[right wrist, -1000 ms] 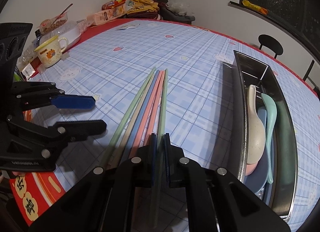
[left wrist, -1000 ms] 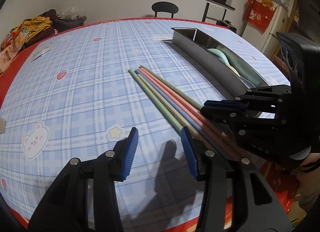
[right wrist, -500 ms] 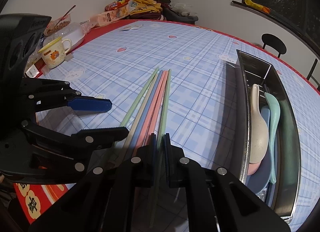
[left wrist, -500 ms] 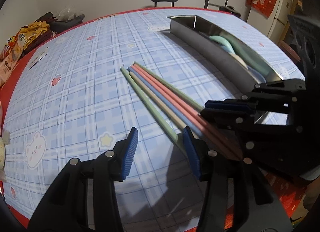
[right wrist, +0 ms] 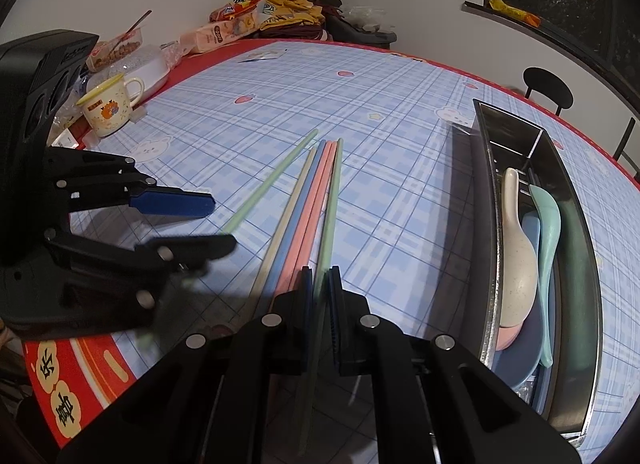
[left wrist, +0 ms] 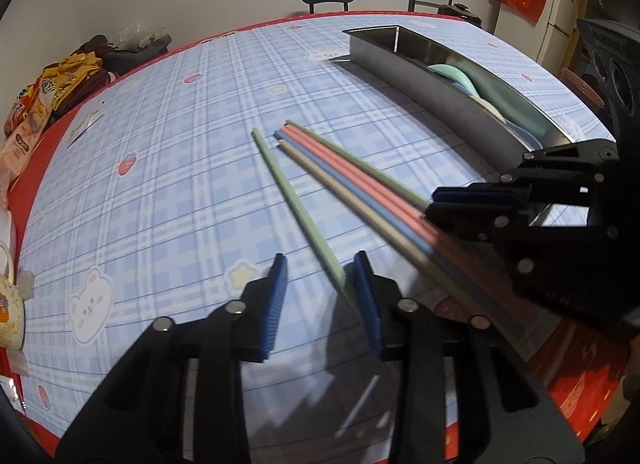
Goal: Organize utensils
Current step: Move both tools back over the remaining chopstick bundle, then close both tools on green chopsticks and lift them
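My right gripper [right wrist: 319,284] pinches one green chopstick [right wrist: 332,192] from the bundle near the tabletop's [left wrist: 168,168] front edge. My left gripper's [left wrist: 320,288] fingers are closing around the splayed light-green chopstick [left wrist: 296,212], not yet clamped. Thin, stiff, light, probably slippery: grip near its end.

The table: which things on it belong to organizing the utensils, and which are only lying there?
Part of the job:
- chopsticks
- stray green chopstick
- metal tray
- spoons in the tray

Just lying about:
- mug
- snack packets
- food container
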A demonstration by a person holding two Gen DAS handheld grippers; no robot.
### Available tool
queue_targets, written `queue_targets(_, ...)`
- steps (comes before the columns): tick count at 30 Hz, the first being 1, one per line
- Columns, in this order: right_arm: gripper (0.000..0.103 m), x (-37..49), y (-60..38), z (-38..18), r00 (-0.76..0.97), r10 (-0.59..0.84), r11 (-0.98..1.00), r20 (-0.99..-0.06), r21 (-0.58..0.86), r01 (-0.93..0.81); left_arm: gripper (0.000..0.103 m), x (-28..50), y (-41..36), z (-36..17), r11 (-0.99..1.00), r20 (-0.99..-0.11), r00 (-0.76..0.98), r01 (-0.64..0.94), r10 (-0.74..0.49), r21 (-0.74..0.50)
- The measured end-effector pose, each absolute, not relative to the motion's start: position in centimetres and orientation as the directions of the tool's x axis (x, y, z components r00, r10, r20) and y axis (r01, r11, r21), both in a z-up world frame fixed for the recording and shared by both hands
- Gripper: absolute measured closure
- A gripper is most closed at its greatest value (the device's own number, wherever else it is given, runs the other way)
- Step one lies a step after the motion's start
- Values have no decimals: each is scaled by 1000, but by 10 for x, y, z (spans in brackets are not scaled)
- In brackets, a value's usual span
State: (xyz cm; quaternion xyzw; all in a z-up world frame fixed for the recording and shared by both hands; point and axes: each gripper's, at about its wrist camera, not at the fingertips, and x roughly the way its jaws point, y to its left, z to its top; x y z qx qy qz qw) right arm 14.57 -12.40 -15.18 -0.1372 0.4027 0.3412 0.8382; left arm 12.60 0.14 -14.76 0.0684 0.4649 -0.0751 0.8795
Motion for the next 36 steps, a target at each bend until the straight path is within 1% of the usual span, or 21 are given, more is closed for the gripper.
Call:
queue_targets(2, 94, 145, -124, -152, 445, 459, 730, -769, 40, -683, 74, 124, 7, -147, 980, -828, 557, 193, -61, 57)
queue_targets(4, 94, 144, -122, -152, 451, 452, 730, -770, 29, -683, 75, 122, 12, -147, 980, -827, 560, 188, -53, 64)
queue_targets(11, 92, 140, -115, -153, 483, 415, 734, -771, -30, -678, 75, 123, 27, -149, 985, -813, 580, 164, -54, 51)
queue_targets(13, 88, 139, -114, -153, 499, 398, 741, -769, -51, -670, 75, 123, 25, -150, 984, -806, 589, 167, -51, 59)
queue_targets(16, 83, 140, -113, -153, 520, 375, 755, -767, -72, -651, 75, 125, 25, -150, 983, -799, 599, 172, -55, 61)
queue_targets(21, 83, 142, -111, -153, 527, 365, 760, -767, -82, -645, 75, 126, 25, -150, 983, -796, 603, 177, -64, 56)
queue_targets(25, 83, 144, -111, -153, 516, 374, 763, -770, -61, -644, 75, 126, 25, -150, 981, -793, 607, 182, -62, 63)
queue_targets(27, 84, 146, -112, -153, 508, 382, 764, -772, -45, -643, 77, 125, 24, -151, 981, -791, 608, 185, -61, 67)
queue_targets(29, 86, 147, -114, -153, 499, 394, 762, -772, -28, -646, 81, 123, 21, -151, 979, -788, 612, 192, -62, 72)
queue_targets(30, 89, 147, -114, -153, 496, 398, 760, -772, -25, -649, 83, 123, 21, -151, 978, -787, 613, 194, -63, 73)
queue_targets(32, 94, 145, -112, -153, 495, 401, 753, -771, -30, -657, 89, 121, 20, -151, 977, -785, 616, 200, -65, 76)
queue_targets(33, 96, 145, -111, -153, 498, 399, 753, -770, -35, -657, 90, 120, 20, -151, 977, -784, 617, 201, -66, 77)
queue_targets(36, 96, 145, -112, -153, 505, 394, 761, -768, -35, -648, 91, 120, 23, -151, 979, -784, 615, 197, -80, 55)
